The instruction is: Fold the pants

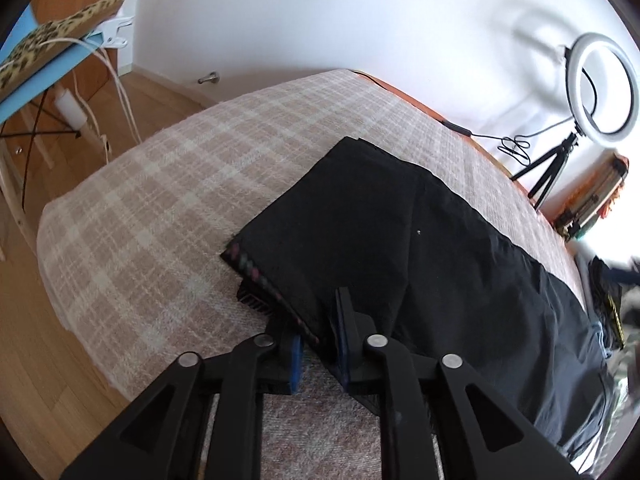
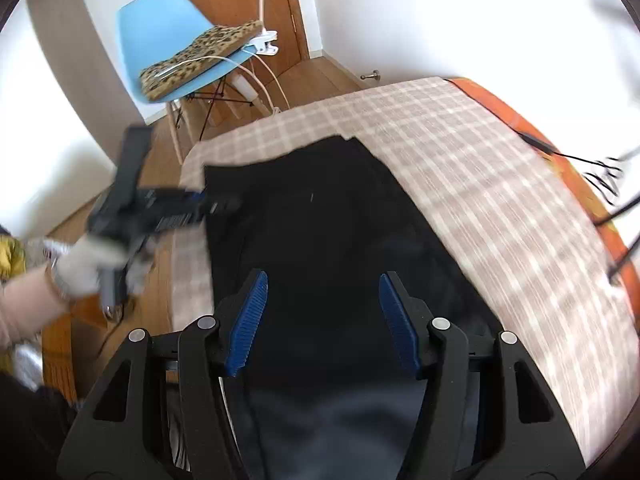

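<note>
Black pants (image 1: 400, 240) lie along a bed covered by a plaid blanket (image 1: 180, 184). My left gripper (image 1: 320, 344) is shut on the near edge of a folded-over black layer with a coloured striped hem (image 1: 256, 272). In the right wrist view the pants (image 2: 328, 232) run away from me down the bed. My right gripper (image 2: 322, 320) is open and empty, just above the dark cloth. The left gripper (image 2: 168, 212) shows there blurred, at the pants' left edge.
A blue chair (image 2: 160, 32) with a leopard cushion stands on the wood floor past the bed's far end. A ring light (image 1: 604, 92) on a tripod and cables sit by the wall. The blanket (image 2: 500, 200) lies bare right of the pants.
</note>
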The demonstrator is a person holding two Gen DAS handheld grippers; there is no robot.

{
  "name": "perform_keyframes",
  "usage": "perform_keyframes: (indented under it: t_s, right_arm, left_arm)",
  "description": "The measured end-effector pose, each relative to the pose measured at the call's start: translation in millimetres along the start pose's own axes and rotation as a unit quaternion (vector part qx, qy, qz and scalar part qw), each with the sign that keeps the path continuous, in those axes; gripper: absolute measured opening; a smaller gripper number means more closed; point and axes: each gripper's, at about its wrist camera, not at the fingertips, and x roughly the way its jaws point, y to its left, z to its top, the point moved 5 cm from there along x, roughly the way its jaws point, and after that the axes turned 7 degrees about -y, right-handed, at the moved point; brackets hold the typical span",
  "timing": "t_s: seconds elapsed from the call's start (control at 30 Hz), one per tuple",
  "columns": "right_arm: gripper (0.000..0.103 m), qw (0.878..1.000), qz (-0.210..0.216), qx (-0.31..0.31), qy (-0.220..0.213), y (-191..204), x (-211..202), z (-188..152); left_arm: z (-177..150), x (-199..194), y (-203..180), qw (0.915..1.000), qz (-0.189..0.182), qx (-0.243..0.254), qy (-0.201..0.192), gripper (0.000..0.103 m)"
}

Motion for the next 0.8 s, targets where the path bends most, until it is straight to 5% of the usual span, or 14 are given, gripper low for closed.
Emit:
perform_keyframes:
  t_s: [0.1, 0.27, 0.8]
  right_arm:
    - [0.061, 1.000, 0.002, -0.003, 0.003, -2.9, 39.3, 24.4]
    - [0.061, 1.000, 0.015, -0.001, 0.013, -11.9, 95.8, 50.5]
    - [0.048, 0.997, 0.013, -0.024, 0.071, -36.5, 182.5, 70.8]
  left_arm:
    - [0.6, 0.6, -3.1, 0.9998, 0.003, 0.019, 0.002, 0.018]
    - [-1.5, -0.9, -9.1, 0.9988, -0.025, 0.040, 0.007, 0.043]
    - [8.6, -5.7, 3.5, 0.9965, -0.082, -0.017, 0.001, 0.044]
